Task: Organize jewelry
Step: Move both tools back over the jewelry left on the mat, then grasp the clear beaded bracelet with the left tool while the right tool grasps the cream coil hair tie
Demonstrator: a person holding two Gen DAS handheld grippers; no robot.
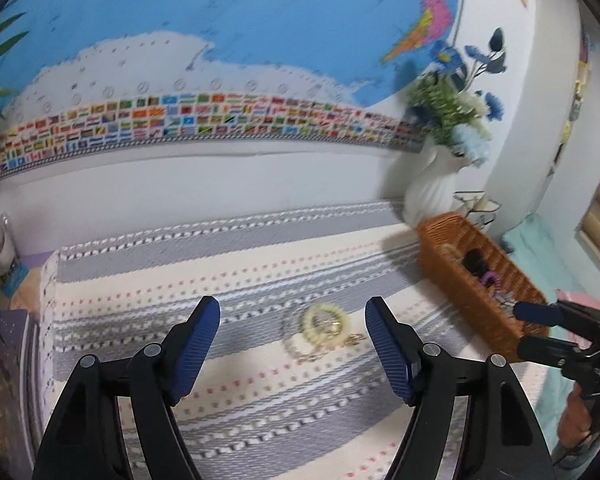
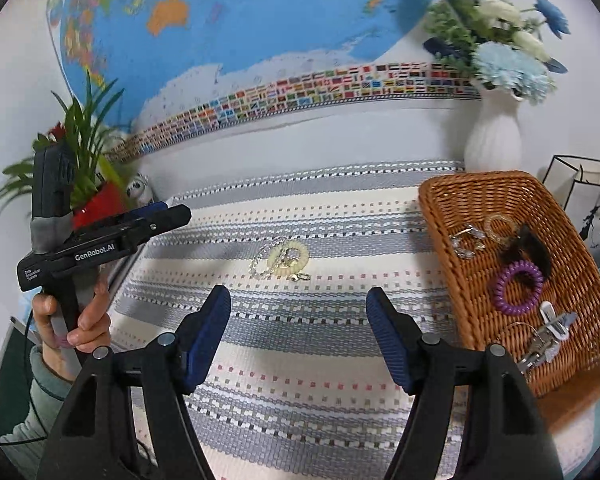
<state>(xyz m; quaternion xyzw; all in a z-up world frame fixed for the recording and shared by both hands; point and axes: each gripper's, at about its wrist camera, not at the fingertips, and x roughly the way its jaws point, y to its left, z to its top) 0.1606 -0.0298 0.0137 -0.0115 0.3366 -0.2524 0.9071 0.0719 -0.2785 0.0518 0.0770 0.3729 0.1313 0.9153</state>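
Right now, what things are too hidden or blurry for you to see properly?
- Left wrist view: the woven orange basket is blurred; its near wall hides most of what lies inside.
- Left wrist view: the right gripper is cut off by the picture's edge.
- Both views: the pale yellow coil ring and clear bead chain overlap; their small clasps are too tiny to read.
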